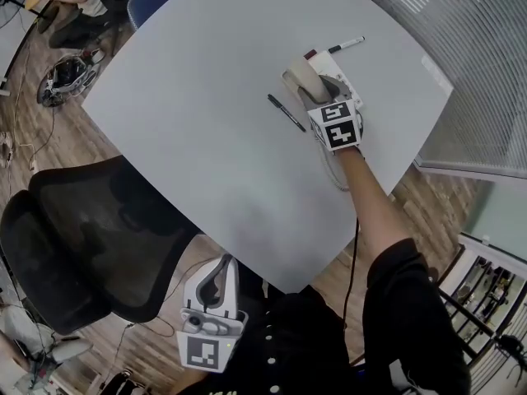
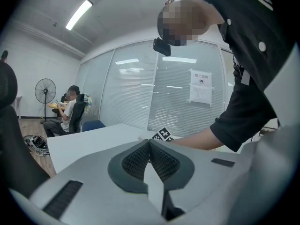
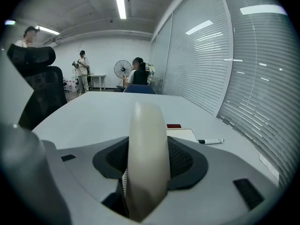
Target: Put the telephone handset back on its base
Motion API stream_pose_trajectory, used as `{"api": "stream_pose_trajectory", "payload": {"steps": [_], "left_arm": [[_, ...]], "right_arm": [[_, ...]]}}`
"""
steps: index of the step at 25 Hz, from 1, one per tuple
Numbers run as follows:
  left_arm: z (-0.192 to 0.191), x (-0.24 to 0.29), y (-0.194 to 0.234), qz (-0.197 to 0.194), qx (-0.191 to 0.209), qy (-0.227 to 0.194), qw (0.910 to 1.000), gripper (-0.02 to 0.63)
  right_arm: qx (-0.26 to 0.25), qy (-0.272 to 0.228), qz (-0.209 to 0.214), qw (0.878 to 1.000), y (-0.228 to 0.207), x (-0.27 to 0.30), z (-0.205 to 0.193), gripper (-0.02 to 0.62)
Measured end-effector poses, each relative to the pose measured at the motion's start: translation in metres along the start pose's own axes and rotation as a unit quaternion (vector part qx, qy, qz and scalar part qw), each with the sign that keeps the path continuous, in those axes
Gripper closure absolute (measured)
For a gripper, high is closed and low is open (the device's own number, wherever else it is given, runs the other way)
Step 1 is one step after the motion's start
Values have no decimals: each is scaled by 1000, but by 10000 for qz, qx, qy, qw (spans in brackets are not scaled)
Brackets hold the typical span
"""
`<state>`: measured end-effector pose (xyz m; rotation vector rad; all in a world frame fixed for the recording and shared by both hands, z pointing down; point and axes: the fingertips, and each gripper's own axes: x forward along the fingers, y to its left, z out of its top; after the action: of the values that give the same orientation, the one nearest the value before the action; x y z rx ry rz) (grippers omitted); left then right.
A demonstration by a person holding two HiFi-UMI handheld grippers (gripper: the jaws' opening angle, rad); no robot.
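The beige telephone handset (image 3: 146, 158) stands upright between the pads of my right gripper (image 3: 149, 165), which is shut on it. In the head view that gripper (image 1: 311, 90) holds the handset (image 1: 300, 79) over the right part of the white table (image 1: 198, 113). The flat white base (image 3: 183, 134) with a red patch lies just beyond it; in the head view the base (image 1: 331, 62) is partly hidden by the gripper. A coiled cord (image 1: 333, 171) trails back along the forearm. My left gripper (image 1: 220, 263) (image 2: 150, 146) hangs below the table's near edge, shut with nothing in it.
A black pen (image 1: 286, 112) lies left of the right gripper and a marker (image 1: 347, 44) (image 3: 211, 141) lies beyond the base. A black office chair (image 1: 90, 237) stands at the near left. Glass walls with blinds (image 3: 243, 78) run along the right.
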<state>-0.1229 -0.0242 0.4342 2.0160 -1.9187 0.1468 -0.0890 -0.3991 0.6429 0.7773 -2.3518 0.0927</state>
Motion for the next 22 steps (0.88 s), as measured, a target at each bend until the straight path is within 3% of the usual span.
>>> {"api": "stream_pose_trajectory", "payload": {"steps": [22], "left_arm": [[-10, 6, -2, 75, -124, 185, 9997, 592]], "right_arm": [[-86, 198, 204, 9996, 4, 9, -15, 359]]}}
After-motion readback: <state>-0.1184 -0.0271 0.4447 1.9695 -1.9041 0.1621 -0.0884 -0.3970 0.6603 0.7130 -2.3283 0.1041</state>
